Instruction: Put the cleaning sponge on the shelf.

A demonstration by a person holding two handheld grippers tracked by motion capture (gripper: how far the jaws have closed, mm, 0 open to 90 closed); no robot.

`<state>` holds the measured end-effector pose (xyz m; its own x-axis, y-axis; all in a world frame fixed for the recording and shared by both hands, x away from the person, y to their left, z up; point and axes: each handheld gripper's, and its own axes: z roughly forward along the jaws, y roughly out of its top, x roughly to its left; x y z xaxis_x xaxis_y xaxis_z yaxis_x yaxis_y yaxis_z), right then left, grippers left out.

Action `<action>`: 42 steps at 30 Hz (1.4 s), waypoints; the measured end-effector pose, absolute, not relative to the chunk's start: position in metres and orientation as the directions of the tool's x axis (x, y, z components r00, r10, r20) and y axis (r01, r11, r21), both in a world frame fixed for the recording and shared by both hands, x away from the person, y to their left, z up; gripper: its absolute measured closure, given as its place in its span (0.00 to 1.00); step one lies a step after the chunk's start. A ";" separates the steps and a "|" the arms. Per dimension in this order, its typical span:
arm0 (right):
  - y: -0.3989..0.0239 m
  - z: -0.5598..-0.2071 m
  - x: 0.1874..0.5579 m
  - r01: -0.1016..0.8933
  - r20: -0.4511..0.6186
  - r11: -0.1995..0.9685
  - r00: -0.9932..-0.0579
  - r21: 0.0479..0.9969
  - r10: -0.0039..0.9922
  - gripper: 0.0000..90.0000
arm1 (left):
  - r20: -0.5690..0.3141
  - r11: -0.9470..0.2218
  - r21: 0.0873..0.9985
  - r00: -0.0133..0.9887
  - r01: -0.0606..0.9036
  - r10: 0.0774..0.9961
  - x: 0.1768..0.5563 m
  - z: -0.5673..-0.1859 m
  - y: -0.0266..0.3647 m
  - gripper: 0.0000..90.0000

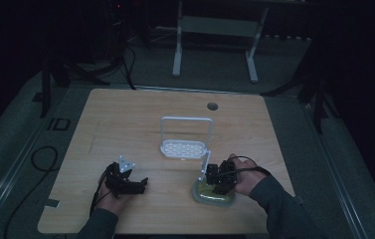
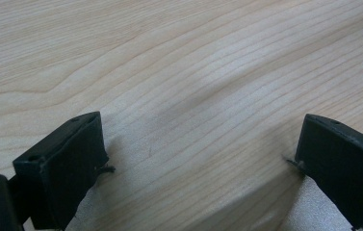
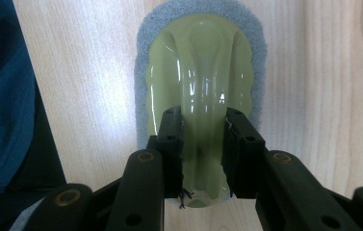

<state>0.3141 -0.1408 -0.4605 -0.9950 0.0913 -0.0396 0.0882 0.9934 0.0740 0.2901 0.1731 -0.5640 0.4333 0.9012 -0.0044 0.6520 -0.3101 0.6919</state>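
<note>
My right gripper point(image 3: 203, 144) points straight down with its two black jaws clamped on the raised glossy ridge of the green scrubber point(image 3: 203, 72). The ridge runs along the scrubber's middle and fills the gap between my pads. A grey foam pad point(image 3: 146, 29) rims the scrubber's underside, and it lies flat on the wooden table point(image 1: 125, 124). In the high view the scrubber point(image 1: 202, 195) sits near the table's front edge, just in front of the white wire rack point(image 1: 185, 148), close to the rack's right front corner. My left gripper point(image 1: 134, 185) rests well to the left of the scrubber, its jaws spread wide apart over bare wood with nothing between them. My blue sleeve point(image 3: 1, 96) lies beside the scrubber in the right gripper view.
</note>
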 end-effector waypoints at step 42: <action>-0.113 -0.443 0.331 0.028 -0.175 0.987 -0.983 0.159 0.056 0.80 | -0.008 -0.306 0.693 0.431 0.653 0.902 0.290 -0.564 0.173 0.04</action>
